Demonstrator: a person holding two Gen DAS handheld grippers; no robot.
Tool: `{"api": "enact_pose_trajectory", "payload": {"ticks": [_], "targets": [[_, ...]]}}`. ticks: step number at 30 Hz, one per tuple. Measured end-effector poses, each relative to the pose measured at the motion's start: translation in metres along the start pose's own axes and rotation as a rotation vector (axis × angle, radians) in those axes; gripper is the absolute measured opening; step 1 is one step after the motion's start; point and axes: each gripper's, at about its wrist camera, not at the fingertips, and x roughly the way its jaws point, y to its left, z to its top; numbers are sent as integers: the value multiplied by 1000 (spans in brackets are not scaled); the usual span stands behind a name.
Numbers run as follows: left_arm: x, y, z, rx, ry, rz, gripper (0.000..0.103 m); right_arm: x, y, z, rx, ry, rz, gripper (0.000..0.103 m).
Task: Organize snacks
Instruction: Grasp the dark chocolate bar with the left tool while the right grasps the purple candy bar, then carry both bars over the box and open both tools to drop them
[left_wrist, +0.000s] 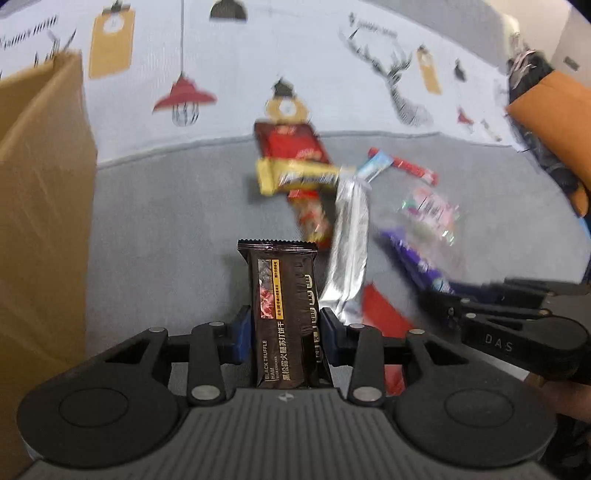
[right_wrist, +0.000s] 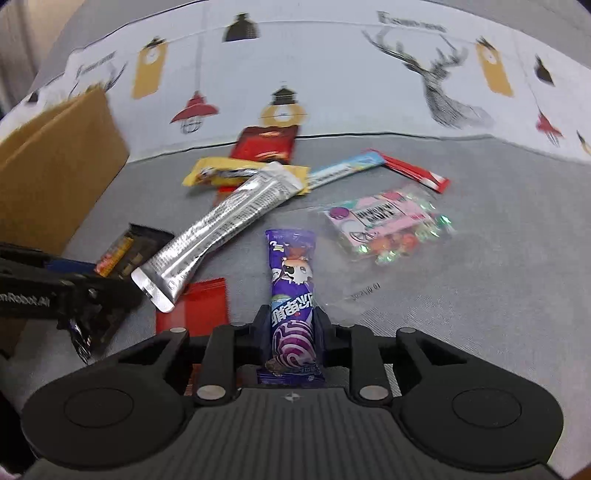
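My left gripper (left_wrist: 283, 325) is shut on a dark brown Black Truffle Ham cracker pack (left_wrist: 282, 306), held above the grey sofa seat. My right gripper (right_wrist: 291, 325) is shut on a purple snack bar (right_wrist: 291, 288). The left gripper (right_wrist: 74, 291) with its dark pack shows at the left of the right wrist view. A pile of snacks lies ahead: a long silver pouch (right_wrist: 221, 225), a yellow bar (right_wrist: 218, 173), a red-and-brown pack (right_wrist: 266, 146), a red flat packet (right_wrist: 199, 306) and a pink candy bag (right_wrist: 388, 225).
An open cardboard box (left_wrist: 40, 206) stands at the left, also in the right wrist view (right_wrist: 55, 173). A patterned white backrest (right_wrist: 332, 81) rises behind the seat. An orange cushion (left_wrist: 554, 110) sits at the far right. A blue-white stick (right_wrist: 343, 166) and a red stick (right_wrist: 413, 170) lie behind.
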Motion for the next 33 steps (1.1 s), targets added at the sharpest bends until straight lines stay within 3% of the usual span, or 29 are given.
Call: {"api": "enact_pose_trajectory", "payload": {"ticks": [4, 8, 11, 14, 22, 28, 33], "targets": [[-14, -2, 10, -11, -37, -33, 42, -12, -13, 0, 76, -38, 1, 25], [-12, -2, 12, -33, -25, -67, 42, -33, -11, 4, 69, -114, 6, 24], [-4, -4, 8, -33, 21, -41, 42, -35, -10, 6, 68, -103, 17, 24], [-9, -5, 6, -31, 18, -55, 42, -36, -9, 8, 66, -96, 11, 24], [-69, -16, 4, -22, -75, -62, 42, -63, 8, -3, 69, -142, -9, 24], [-111, -4, -12, -48, -95, -28, 42, -84, 24, -6, 101, -175, -12, 24], [-165, 11, -9, -69, -189, 2, 42, -138, 62, 2, 68, -271, 9, 24]]}}
